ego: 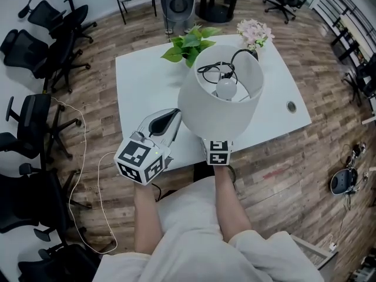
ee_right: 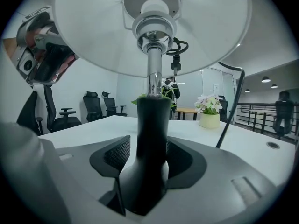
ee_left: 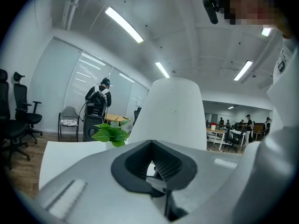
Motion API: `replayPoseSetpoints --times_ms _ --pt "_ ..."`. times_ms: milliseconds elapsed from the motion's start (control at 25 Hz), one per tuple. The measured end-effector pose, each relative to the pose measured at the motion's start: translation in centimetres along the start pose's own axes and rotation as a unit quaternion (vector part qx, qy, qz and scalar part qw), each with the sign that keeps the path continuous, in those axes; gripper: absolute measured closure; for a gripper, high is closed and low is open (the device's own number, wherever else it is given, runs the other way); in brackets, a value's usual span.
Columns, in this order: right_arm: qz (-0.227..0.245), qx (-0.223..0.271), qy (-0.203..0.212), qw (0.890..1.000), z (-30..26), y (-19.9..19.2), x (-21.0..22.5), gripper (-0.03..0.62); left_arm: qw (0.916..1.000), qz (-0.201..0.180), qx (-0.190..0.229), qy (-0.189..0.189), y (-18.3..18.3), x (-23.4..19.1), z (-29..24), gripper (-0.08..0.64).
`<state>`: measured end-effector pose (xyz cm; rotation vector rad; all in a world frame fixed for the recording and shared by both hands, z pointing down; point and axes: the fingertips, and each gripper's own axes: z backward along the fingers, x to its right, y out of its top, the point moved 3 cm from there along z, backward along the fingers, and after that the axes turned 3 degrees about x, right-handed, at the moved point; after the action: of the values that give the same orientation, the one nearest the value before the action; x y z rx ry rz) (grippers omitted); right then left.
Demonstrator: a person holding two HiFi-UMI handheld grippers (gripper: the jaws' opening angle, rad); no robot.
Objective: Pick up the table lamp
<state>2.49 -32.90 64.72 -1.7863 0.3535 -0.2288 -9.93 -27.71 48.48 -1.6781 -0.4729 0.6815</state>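
The white table point(ego: 141, 93) is standing on a wooden floor point(ego: 282, 169), and free floor is showing along the table's right and near sides. Black office chairs point(ego: 35, 128) are crowding the floor to the left of the table. On the top, a wide bare stretch is lying along the table's left edge and another one toward its right edge.

The table lamp point(ego: 217, 107) is standing upright over the table's near edge, and its white shade point(ego: 202, 119) is reaching out past that edge. The right gripper point(ee_right: 148, 158) is holding it: both jaws are pressing on the lamp's black stem point(ee_right: 149, 125) from the two sides. The left gripper point(ego: 168, 118) is hovering at the table's near edge, just beside the shade. Its jaws are closed together and nothing is sitting between them.

A green plant point(ego: 189, 43) is growing at the table's far edge, and near the table's far right corner a pot is carrying pink flowers point(ego: 254, 33). The open top of the shade is showing a bulb point(ego: 226, 88) inside, with a black cord point(ego: 218, 69) looping above it
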Motion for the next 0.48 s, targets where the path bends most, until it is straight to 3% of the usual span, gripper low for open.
replayPoseSetpoints --times_ms 480 --pt "0.008 -0.015 -0.008 1.0 -1.1 -0.1 0.3 0.4 1.0 0.006 0.006 -0.003 0.0 -0.7 -0.6 0.56"
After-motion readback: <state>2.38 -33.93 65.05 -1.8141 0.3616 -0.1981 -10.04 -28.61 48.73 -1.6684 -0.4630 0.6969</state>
